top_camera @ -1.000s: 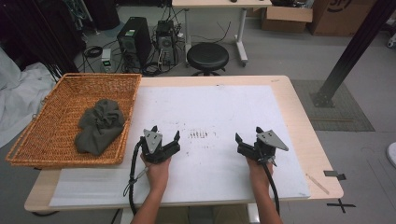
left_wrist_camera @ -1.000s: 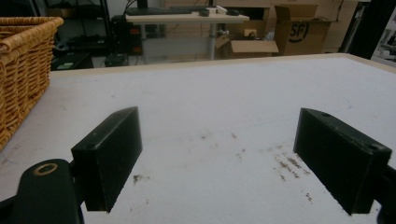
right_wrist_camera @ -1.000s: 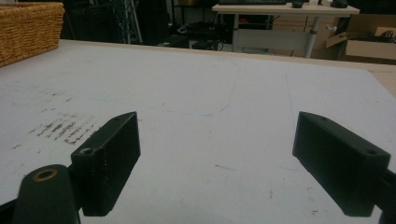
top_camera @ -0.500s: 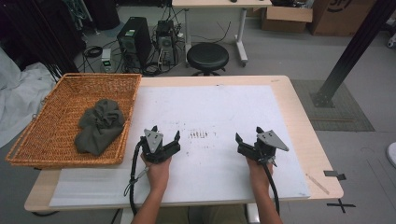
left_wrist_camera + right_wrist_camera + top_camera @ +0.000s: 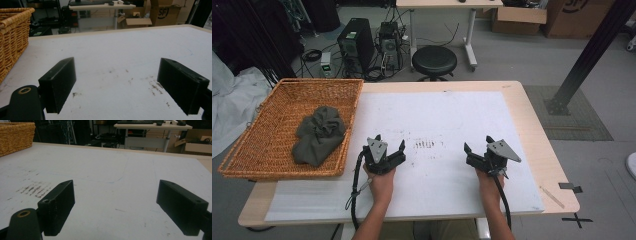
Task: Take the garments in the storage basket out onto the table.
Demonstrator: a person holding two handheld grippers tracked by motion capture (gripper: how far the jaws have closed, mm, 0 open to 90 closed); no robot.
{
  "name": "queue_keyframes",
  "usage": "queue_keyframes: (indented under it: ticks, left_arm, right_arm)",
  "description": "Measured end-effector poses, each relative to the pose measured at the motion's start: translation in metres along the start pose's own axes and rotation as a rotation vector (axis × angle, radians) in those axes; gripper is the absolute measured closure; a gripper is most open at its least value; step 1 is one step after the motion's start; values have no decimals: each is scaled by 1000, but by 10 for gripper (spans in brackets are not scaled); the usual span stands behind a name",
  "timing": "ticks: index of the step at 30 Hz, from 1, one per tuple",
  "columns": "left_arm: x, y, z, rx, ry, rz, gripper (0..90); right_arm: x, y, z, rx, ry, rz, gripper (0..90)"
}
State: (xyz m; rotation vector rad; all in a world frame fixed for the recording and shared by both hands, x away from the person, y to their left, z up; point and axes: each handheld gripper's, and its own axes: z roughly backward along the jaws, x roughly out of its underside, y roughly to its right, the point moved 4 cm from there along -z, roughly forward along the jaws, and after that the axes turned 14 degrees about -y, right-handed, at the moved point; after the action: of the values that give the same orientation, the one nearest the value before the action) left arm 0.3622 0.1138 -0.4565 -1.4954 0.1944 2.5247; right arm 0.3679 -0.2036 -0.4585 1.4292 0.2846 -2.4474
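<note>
Inside the wicker basket (image 5: 272, 150) at the table's left edge: one crumpled cloth (image 5: 318, 135), dark grey-green, heaped against the basket's near right part and lying wholly within the rim. Judged soft, limp and light; it should drape and stretch out when lifted rather than keep its shape, and it is neither fragile nor slippery. Best hold, by this reading: a raised fold or bunched ridge on top of the heap, pinched deep enough to catch several layers, since a single thin edge may slide free. Basket weave is rough and could snag the fabric on the way out. Left gripper (image 5: 387, 148): jaws spread wide, empty, low over the white sheet (image 5: 452, 120) just right of the basket, near but apart from the cloth. Right gripper (image 5: 478, 149): jaws likewise spread wide, empty, over the sheet's right half, well apart from the basket. Smudged dark marks (image 5: 426, 144) lie on the sheet between the two grippers.
</note>
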Motion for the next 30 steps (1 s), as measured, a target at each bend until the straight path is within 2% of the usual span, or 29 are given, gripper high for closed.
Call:
queue_keyframes:
  ticks: [5, 7, 13, 18, 20, 21, 23, 24, 25, 29, 30]
  left_arm:
    - [-3, 0, 3, 7, 4, 2, 162]
    - [-9, 1, 9, 14, 24, 3, 162]
    - [-39, -2, 27, 52, 63, 2, 157]
    - [-68, -12, 47, 62, 82, -16, 156]
    - [-79, -20, 55, 71, 86, -1, 157]
    - [-83, -25, 58, 62, 83, 6, 157]
    - [-91, -36, 64, 40, 85, -7, 157]
    - [-97, -51, 69, 24, 90, 2, 157]
    - [-97, -51, 69, 24, 90, 2, 157]
    - [-104, -83, 78, 6, 108, 42, 156]
    - [-105, -99, 82, 0, 126, 38, 155]
  right_arm:
    - [0, 0, 1, -1, 7, 2, 149]
    - [0, 0, 1, -1, 7, 3, 149]
    - [0, -1, 1, 2, 6, 7, 149]
    - [0, -1, 0, 2, 2, 10, 149]
    - [0, -1, 0, 2, 1, 10, 149]
    - [0, -1, 0, 2, 1, 10, 149]
    - [0, -1, 0, 2, 0, 10, 149]
    - [0, -1, 0, 3, -2, 11, 149]
    - [0, -1, 0, 3, -2, 11, 149]
    - [0, -1, -1, 2, -7, 12, 149]
    - [0, -1, -1, 2, -8, 12, 149]
